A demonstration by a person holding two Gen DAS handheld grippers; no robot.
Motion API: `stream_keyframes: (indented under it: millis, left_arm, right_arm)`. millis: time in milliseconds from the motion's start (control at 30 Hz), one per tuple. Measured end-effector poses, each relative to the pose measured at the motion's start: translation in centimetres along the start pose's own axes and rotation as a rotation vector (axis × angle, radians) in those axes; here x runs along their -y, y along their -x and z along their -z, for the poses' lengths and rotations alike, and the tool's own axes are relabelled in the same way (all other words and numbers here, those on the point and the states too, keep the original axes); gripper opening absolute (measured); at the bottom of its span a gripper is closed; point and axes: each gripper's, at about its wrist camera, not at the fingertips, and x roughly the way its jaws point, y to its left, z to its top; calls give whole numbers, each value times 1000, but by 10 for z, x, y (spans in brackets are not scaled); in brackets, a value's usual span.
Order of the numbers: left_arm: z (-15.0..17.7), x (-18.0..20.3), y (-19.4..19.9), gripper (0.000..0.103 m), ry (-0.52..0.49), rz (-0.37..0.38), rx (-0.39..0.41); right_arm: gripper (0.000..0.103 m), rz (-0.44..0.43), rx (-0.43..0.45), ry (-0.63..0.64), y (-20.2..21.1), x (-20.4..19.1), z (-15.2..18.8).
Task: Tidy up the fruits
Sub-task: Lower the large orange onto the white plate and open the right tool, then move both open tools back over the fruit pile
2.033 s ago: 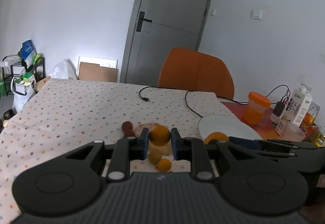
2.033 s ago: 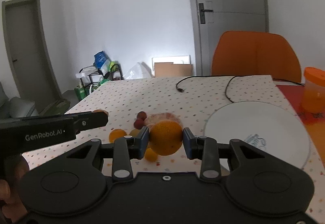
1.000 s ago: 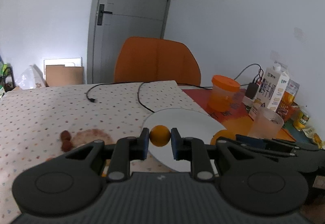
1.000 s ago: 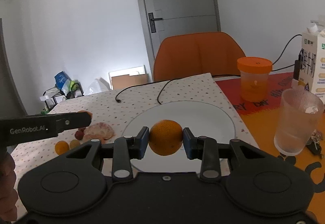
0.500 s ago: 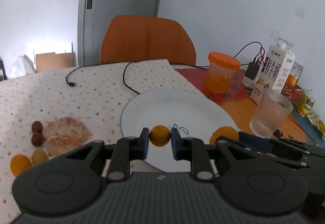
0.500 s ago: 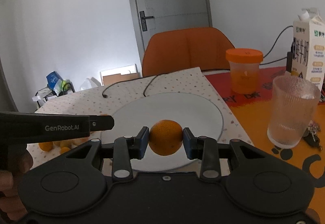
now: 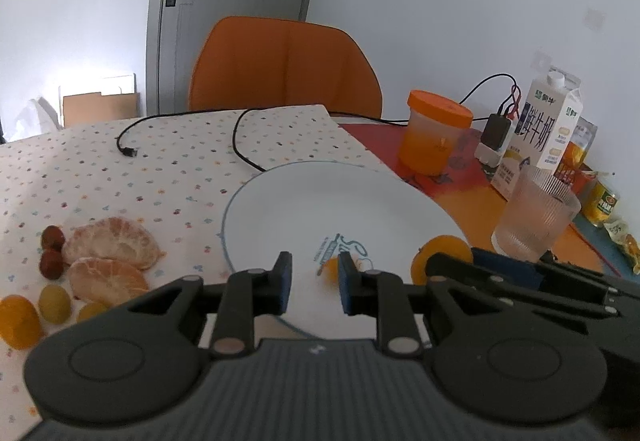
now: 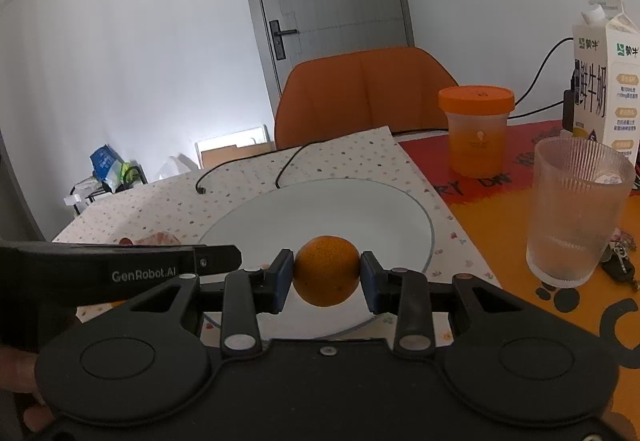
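Right gripper point(image 8: 326, 275) clenched on round orange mandarin point(image 8: 326, 269), low over white round ceramic plate point(image 8: 408, 225), 6 o'clock edge. Firm, light, rolls easily; pads belong on its widest girth.

Left gripper point(image 7: 311, 283) jaws opening; small orange kumquat point(image 7: 330, 269) freed on plate, against right pad.

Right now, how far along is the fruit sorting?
Just started: the left gripper is opening its jaws, leaving a small orange on the plate. The right gripper holds a bigger orange above it. Left to move: peeled segments and red fruits on the tablecloth.
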Motion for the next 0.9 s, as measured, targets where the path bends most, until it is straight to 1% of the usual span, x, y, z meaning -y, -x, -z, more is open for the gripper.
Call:
stream_keyframes:
  millis: [133, 200, 233, 267, 300, 367, 400, 467, 500, 533, 567, 600, 733, 833, 900]
  left_arm:
    - [1, -9, 14, 25, 14, -14, 10]
    - [0, -14, 21, 30, 20, -21, 14]
    - [0, -16, 25, 38, 23, -30, 16]
    - [1, -18, 30, 49, 23, -43, 21]
    - [1, -20, 35, 54, 21, -60, 30]
    - [2, -23, 46, 70, 14, -79, 55]
    - [2, -26, 51, 74, 10, -82, 66]
    - [2, -30, 62, 84, 9, -82, 90]
    - [2, -32, 67, 86, 10, -83, 98]
    - [1, -35, 72, 89, 14, -92, 108]
    - [0, -37, 76, 90, 19, -102, 117]
    - [0, -40, 82, 91, 28, -112, 133]
    - [1, -52, 99, 92, 62, -133, 172]
    - [1, -62, 109, 92, 90, -153, 191]
    - [3, -68, 117, 92, 107, -163, 204]
  right_arm:
    - [35, -1, 0, -1, 1, -1, 1]
    - [38, 3, 20, -1, 5, -2, 0]
    - [41, 3, 30, -1, 8, -3, 0]
    - [42, 1, 31, -3, 9, -3, -1]
    - [42, -1, 30, -8, 9, -4, -1]
    - [43, -5, 27, -19, 11, -5, -1]
    - [45, -8, 29, -21, 13, -5, -1]
    - [60, -10, 43, -27, 16, -7, 0]
    - [64, -12, 53, -29, 18, -8, 0]
    - [72, -16, 63, -32, 21, -10, 0]
    - [78, -21, 71, -31, 23, -11, 0]
    - [81, -27, 77, -27, 25, -13, 0]
    - [102, -41, 110, -8, 33, -25, -3]
    - [103, -70, 114, 4, 37, -34, -7]
    - [103, -61, 110, 20, 37, -42, -8]
